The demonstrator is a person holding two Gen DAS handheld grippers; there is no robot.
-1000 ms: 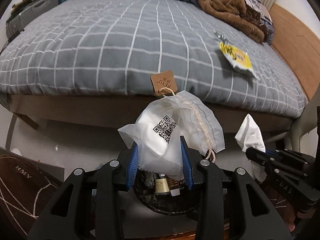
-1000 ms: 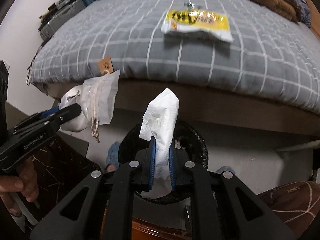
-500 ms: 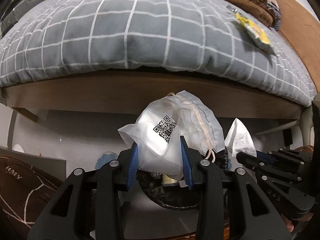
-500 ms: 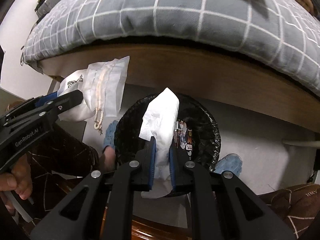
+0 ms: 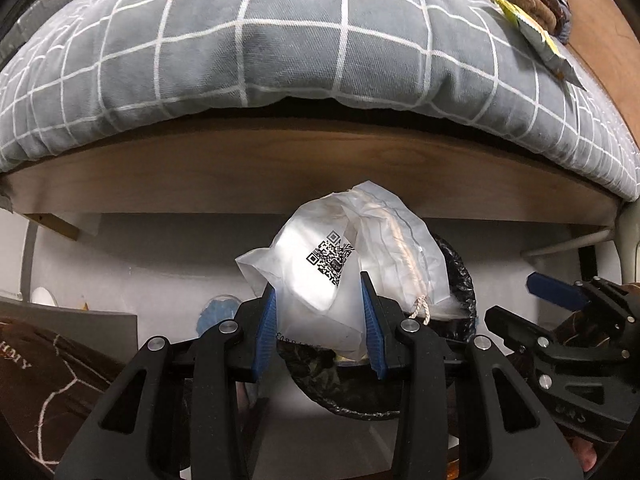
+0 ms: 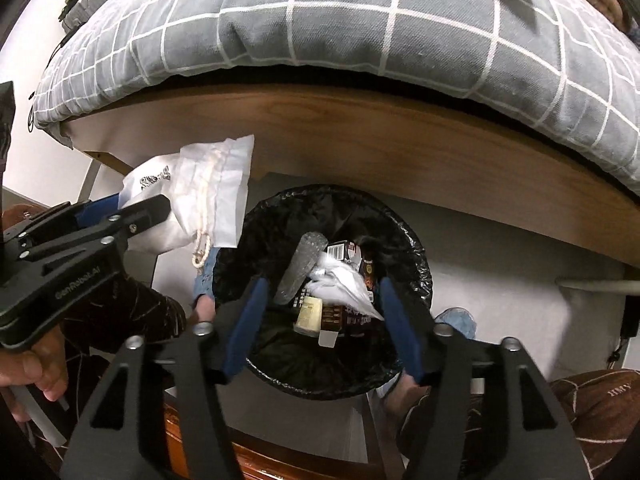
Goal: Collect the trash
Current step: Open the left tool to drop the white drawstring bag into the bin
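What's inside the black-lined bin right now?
In the bin: a white tissue, a clear plastic bottle, dark printed cartons and a cream box. Anything beneath them is covered.

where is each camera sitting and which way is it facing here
Left wrist: on the left gripper, facing down at the bed edge; it grips a plastic bag.
Right wrist: on the open right gripper, looking down into the trash bin; a hand shows.
Shared: bag, bin, bed, each other's gripper.

Left tongs clamp a white plastic bag above the black-lined bin.
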